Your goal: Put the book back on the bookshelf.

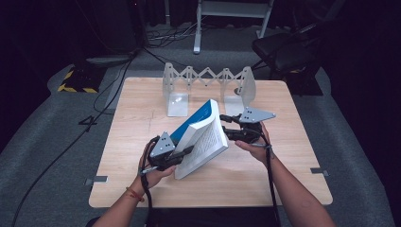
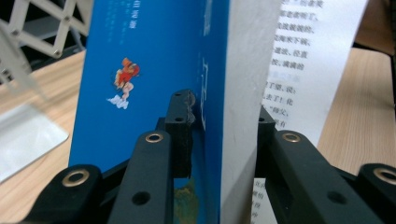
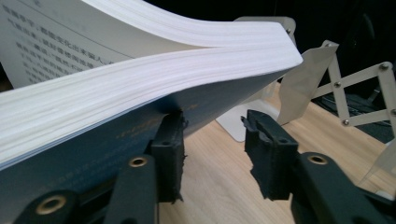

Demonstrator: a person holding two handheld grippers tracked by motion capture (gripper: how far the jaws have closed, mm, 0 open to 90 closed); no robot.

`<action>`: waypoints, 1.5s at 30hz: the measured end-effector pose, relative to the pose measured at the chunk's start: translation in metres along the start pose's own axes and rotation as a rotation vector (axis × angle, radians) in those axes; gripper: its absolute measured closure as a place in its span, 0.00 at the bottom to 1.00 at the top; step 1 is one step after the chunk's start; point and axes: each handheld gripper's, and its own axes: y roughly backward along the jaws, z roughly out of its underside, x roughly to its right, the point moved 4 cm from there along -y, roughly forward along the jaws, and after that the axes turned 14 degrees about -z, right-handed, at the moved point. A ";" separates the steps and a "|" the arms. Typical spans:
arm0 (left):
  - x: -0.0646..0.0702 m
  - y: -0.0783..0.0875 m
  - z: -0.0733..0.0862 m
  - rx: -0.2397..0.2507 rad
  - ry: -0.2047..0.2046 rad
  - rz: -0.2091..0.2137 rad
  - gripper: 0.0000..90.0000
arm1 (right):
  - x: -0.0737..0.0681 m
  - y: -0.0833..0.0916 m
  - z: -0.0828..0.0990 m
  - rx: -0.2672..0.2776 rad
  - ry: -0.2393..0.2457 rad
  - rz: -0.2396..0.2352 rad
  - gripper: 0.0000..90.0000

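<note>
Blue on its cover and white along its page edges, the book [image 1: 201,137] is held up off the pale wooden table [image 1: 142,123], tilted, with an open printed page facing the person in the high view. It sits over the middle of the table, in front of the white folding bookend rack [image 1: 208,82] that stands near the far edge.

The left claw [image 1: 182,152] grips the book at its lower left. In the left gripper view the two black jaws sit on either side of the closed block of pages, one pad pressed on the blue cover [image 2: 154,70] and the other against the printed page [image 2: 308,51] on the far side, so this claw is clamped on the book.

The right claw [image 1: 227,126] is at the book's upper right side, held by the person's right hand [image 1: 253,142]. In the right gripper view the jaws stand apart with bare table between them. One pad touches the underside of the blue cover, where the white page block [image 3: 154,88] bows above it; the other pad is clear of the book, beside the foot of the rack [image 3: 233,123]. This claw is partly open and grips nothing.
</note>
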 end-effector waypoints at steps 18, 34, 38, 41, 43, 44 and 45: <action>0.014 -0.025 -0.014 0.033 -0.032 0.031 0.71 | -0.021 0.034 -0.012 0.002 0.083 -0.030 0.63; 0.033 0.004 -0.003 -0.066 -0.182 0.019 0.24 | -0.050 -0.004 0.002 -0.083 0.109 -0.083 0.52; 0.041 -0.007 -0.006 -0.070 -0.125 -0.015 0.19 | -0.051 -0.007 0.002 -0.089 0.112 -0.077 0.51; 0.045 -0.014 -0.006 -0.075 -0.134 -0.109 0.17 | -0.052 -0.010 -0.001 -0.100 0.120 -0.065 0.49; 0.048 -0.020 -0.004 -0.077 -0.119 -0.183 0.17 | -0.051 -0.013 -0.003 -0.099 0.123 -0.045 0.46; 0.048 -0.020 -0.004 -0.077 -0.119 -0.183 0.17 | -0.051 -0.014 -0.004 -0.097 0.119 -0.044 0.46; 0.048 -0.022 -0.003 -0.083 -0.117 -0.193 0.17 | -0.051 -0.016 -0.004 -0.093 0.118 -0.043 0.45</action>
